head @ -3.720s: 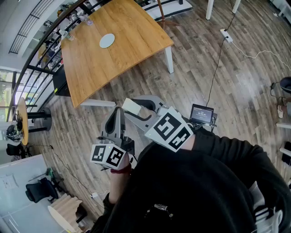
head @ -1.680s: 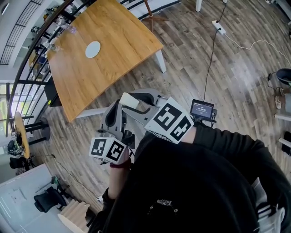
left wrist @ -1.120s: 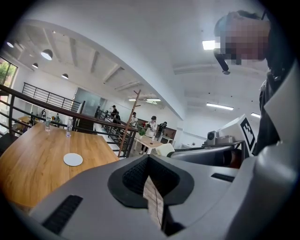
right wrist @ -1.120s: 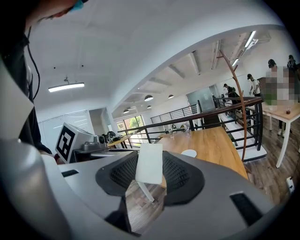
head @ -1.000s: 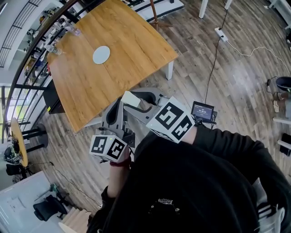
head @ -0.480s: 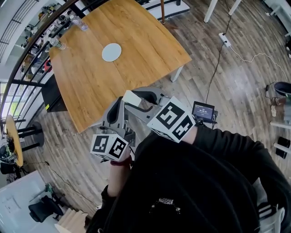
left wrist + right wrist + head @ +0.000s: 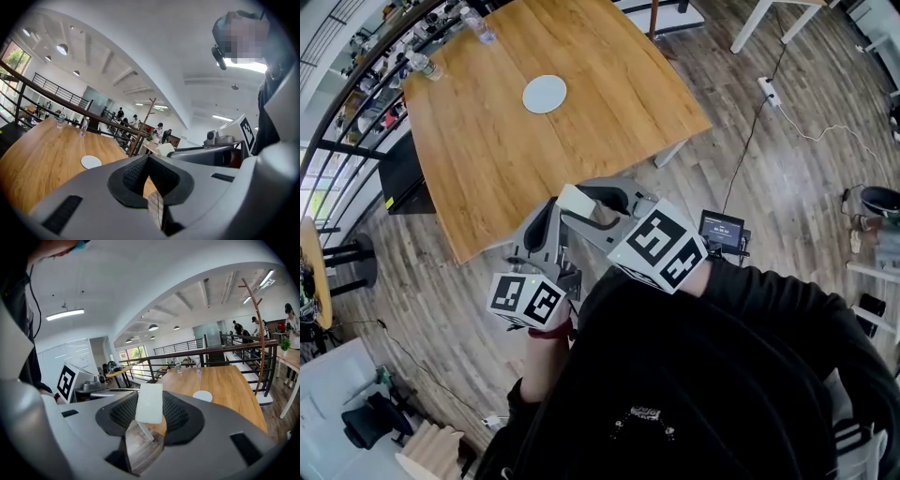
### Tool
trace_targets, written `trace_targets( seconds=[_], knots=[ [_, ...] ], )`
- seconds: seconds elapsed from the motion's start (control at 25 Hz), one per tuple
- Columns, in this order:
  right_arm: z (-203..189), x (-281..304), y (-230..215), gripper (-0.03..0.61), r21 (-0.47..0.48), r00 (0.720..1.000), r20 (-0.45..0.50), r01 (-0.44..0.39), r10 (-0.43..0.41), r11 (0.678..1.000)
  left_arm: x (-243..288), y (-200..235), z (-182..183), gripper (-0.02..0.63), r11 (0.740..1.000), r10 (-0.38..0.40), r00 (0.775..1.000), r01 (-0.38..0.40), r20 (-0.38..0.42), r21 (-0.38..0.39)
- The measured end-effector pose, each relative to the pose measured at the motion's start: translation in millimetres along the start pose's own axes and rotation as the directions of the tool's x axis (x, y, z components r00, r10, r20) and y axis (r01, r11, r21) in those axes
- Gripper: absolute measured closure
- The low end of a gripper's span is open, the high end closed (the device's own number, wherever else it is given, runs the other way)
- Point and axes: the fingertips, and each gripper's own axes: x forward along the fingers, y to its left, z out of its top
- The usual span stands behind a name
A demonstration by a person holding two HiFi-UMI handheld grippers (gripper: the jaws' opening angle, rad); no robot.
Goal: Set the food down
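Food (image 7: 149,403) is pinched in the part-open right tool (image 7: 152,418), left tool (image 7: 149,176) shut empty, and could be dropped on the floor (image 7: 750,169) if released short of the counter (image 7: 487,150) ahead.

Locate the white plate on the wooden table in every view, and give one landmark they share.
Head view: white plate near the top, left of centre, on the wooden table.
Left gripper view: lower left, on the tabletop.
Right gripper view: right of centre, to the right of the pale food slab.
Shared landmark: the two clear bottles at the table's railing edge, beyond the plate.
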Motion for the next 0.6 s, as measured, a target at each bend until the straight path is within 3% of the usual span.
trace_targets(
  seconds=[0.24,0.6],
  knots=[
    [0.1,4.8,-0.1,0.402,0.007,1.0,-0.012,-0.018,0.018,1.0,-0.4,4.4,0.3,0.611,1.0,0.012,1.0,-0.012,-0.005,-0.002],
    [20.9,28.2,-17.3,0.402,-0.022,0.994,-0.016,-0.107,0.106,0.994,15.2,27.6,20.3,0.611,0.995,0.096,0.995,-0.096,0.013,0.001]
  ],
)
